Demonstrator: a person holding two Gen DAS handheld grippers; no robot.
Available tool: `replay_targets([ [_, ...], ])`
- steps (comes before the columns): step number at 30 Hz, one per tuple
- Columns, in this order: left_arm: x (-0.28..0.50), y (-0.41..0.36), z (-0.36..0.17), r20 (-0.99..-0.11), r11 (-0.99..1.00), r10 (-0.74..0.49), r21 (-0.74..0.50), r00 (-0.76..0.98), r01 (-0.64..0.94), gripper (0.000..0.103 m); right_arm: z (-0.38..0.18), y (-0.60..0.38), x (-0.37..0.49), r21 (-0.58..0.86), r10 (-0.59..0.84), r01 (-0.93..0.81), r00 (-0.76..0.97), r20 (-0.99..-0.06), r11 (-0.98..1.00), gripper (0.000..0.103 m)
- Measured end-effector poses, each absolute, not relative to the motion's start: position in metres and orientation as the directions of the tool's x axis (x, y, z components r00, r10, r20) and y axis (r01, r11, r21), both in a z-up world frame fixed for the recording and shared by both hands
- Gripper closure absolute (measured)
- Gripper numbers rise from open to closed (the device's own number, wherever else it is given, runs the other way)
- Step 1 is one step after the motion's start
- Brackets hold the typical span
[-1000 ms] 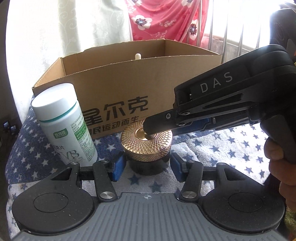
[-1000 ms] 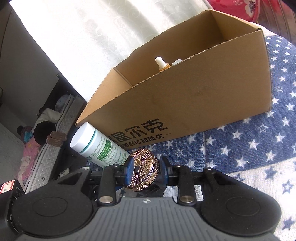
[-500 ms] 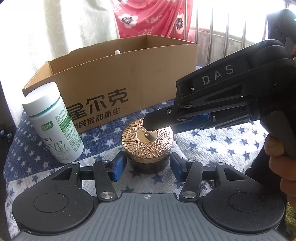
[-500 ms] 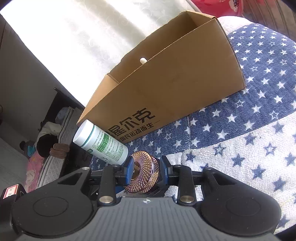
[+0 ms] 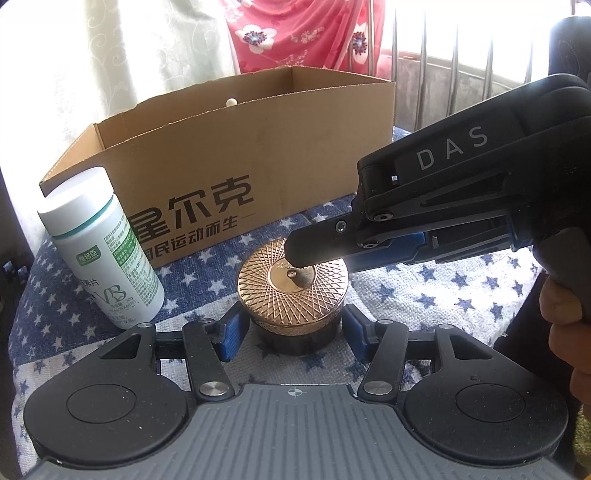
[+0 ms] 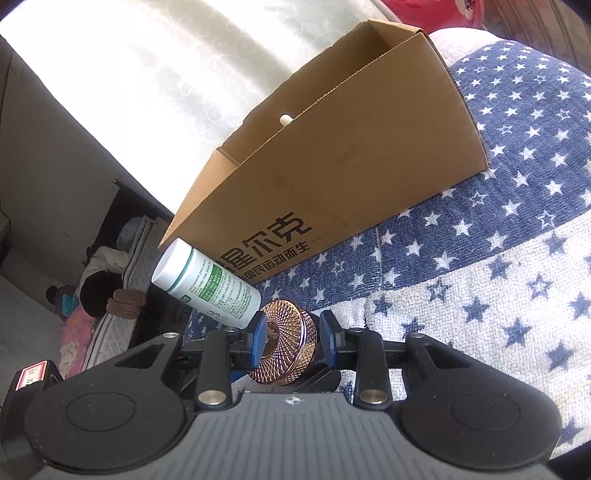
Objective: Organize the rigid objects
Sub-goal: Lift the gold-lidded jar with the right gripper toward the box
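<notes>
blue star-print blanket (image 5: 436,280) with a white band, white patterned curtain (image 5: 147,55), red floral fabric (image 5: 295,33), metal window bars (image 5: 424,66), mattress on the floor (image 6: 122,295)

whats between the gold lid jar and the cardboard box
Only bare star-print cloth lies between the gold-lidded jar and the cardboard box, shown in the left wrist view; the right gripper reaches over the lid.

gold-lidded jar (image 5: 293,291) between opening hand-held gripper (image 5: 291,328) pads

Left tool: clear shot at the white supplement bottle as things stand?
Probably yes. The white supplement bottle stands upright, apart from the gold-lidded jar between the opening left tool; nothing blocks it.
</notes>
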State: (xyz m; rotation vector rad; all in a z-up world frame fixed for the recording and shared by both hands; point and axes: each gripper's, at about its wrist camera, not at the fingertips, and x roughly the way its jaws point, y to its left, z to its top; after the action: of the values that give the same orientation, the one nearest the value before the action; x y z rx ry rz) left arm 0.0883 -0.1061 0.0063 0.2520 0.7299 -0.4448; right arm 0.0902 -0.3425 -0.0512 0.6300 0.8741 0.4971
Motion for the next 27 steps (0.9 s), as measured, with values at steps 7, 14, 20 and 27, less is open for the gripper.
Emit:
replay_targets([
  [7, 0.0899, -0.1117, 0.0050, -0.702, 0.876, -0.281, 0.092, 0.655, 0.474, 0.048, -0.0512, -0.3393, 0.0883, 0.665, 0.618, -0.144, 0.547, -0.564, 0.733, 0.068],
  [14, 0.0912, -0.1095, 0.0064, -0.711, 0.882, -0.280, 0.075, 0.645, 0.466, 0.047, -0.0521, -0.3405, 0.0884, 0.670, 0.621, -0.136, 0.542, -0.566, 0.730, 0.068],
  [20, 0.0908, -0.1111, 0.0093, -0.715, 0.891, -0.277, 0.058, 0.642, 0.449, 0.047, -0.0548, -0.3415, 0.0890, 0.676, 0.623, -0.124, 0.536, -0.570, 0.726, 0.067],
  [27, 0.0947, -0.1090, 0.0102, -0.717, 0.899, -0.271, 0.049, 0.642, 0.435, 0.048, -0.0525, -0.3427, 0.0888, 0.685, 0.631, -0.127, 0.538, -0.560, 0.717, 0.067],
])
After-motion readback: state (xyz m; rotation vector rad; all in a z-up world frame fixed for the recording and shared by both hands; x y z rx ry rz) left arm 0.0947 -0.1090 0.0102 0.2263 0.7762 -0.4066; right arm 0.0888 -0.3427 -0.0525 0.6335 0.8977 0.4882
